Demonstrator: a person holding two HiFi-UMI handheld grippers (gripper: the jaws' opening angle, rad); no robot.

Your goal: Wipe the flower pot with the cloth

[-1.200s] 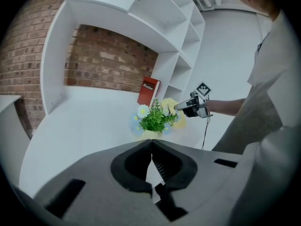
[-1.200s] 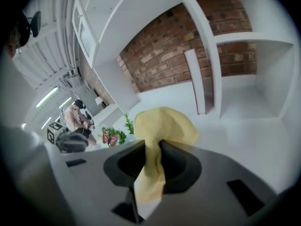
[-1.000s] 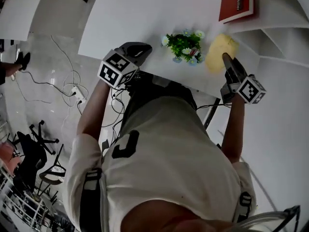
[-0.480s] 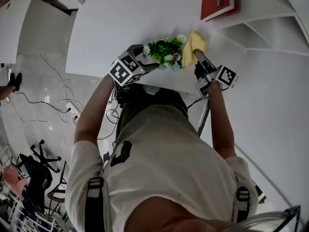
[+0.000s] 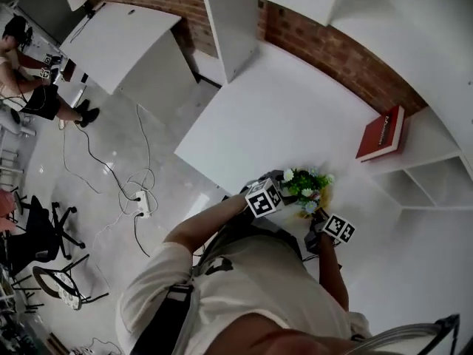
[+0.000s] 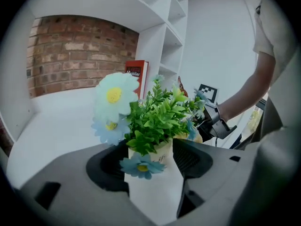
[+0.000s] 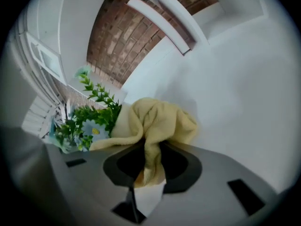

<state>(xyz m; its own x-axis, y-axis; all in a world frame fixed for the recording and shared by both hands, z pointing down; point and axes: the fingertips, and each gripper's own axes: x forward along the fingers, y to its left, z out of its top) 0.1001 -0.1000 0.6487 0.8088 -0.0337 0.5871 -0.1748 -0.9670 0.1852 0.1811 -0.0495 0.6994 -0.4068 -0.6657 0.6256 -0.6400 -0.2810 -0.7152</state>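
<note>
A small white flower pot (image 6: 155, 185) with green leaves and pale blue flowers (image 5: 304, 186) stands near the front edge of the white table (image 5: 273, 117). My left gripper (image 6: 151, 160) reaches in from the pot's left, and its wide jaws sit on either side of the pot's body without visibly pressing it. My right gripper (image 7: 146, 166) is shut on a yellow cloth (image 7: 157, 119), which bunches up against the right side of the plant (image 7: 82, 121). In the head view the right gripper (image 5: 318, 214) lies just below the cloth (image 5: 325, 198).
A red book (image 5: 382, 133) leans in the white shelf unit (image 5: 436, 161) at the table's right end. A brick wall (image 5: 332, 58) runs behind the table. Cables and a power strip (image 5: 142, 202) lie on the floor to the left, with chairs (image 5: 44, 235) beyond.
The left gripper moved in from beside the plant until its jaws stand round the pot. The right gripper brought the cloth down against the plant's right side. The head view swung wider.
</note>
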